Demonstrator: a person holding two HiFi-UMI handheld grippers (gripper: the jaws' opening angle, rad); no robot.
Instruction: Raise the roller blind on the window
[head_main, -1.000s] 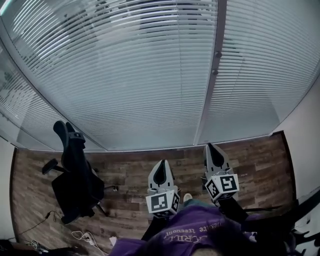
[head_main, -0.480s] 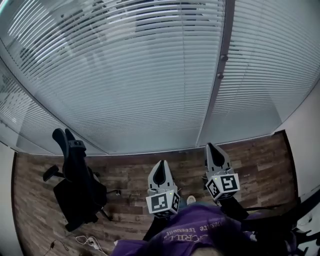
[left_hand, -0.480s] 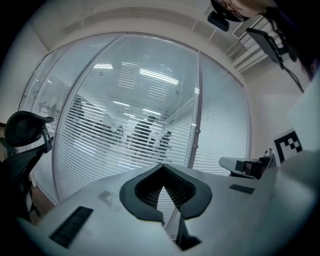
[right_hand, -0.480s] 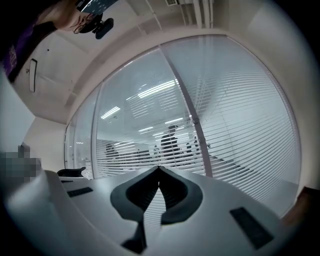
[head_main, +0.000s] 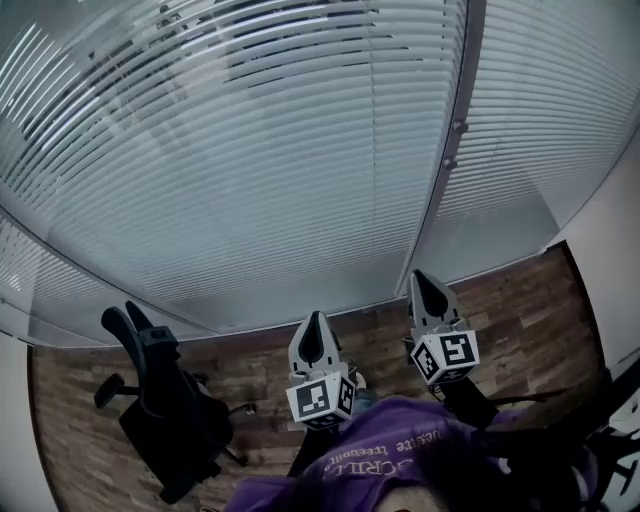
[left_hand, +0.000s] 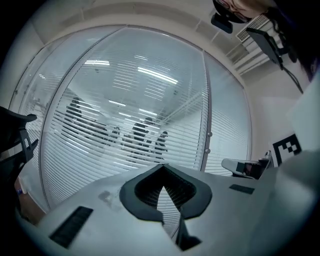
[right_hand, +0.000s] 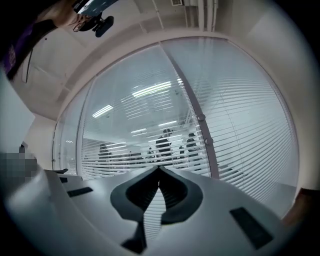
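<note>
A slatted blind (head_main: 250, 150) hangs lowered over the glass wall, down close to the floor, with a grey vertical post (head_main: 455, 140) that carries two small knobs dividing the panes. My left gripper (head_main: 314, 320) and right gripper (head_main: 417, 277) point level at the blind, side by side and short of it. Both are shut with nothing between the jaws. The left gripper view shows the blind (left_hand: 125, 115) and the post (left_hand: 206, 120) beyond its closed tips (left_hand: 162, 166). In the right gripper view the closed tips (right_hand: 159, 169) face the blind (right_hand: 150, 115) just left of the post (right_hand: 199, 120). No cord or chain is visible.
A black office chair (head_main: 170, 400) stands on the wood floor (head_main: 520, 300) at the lower left. A white wall (head_main: 610, 230) closes the right side. Figures of people show dimly through the slats (left_hand: 145, 135). My purple sleeve (head_main: 400, 460) fills the bottom of the head view.
Both grippers have moved forward toward the blind, still shut. The window fills more of the head view, and the chair has slid lower in it.
</note>
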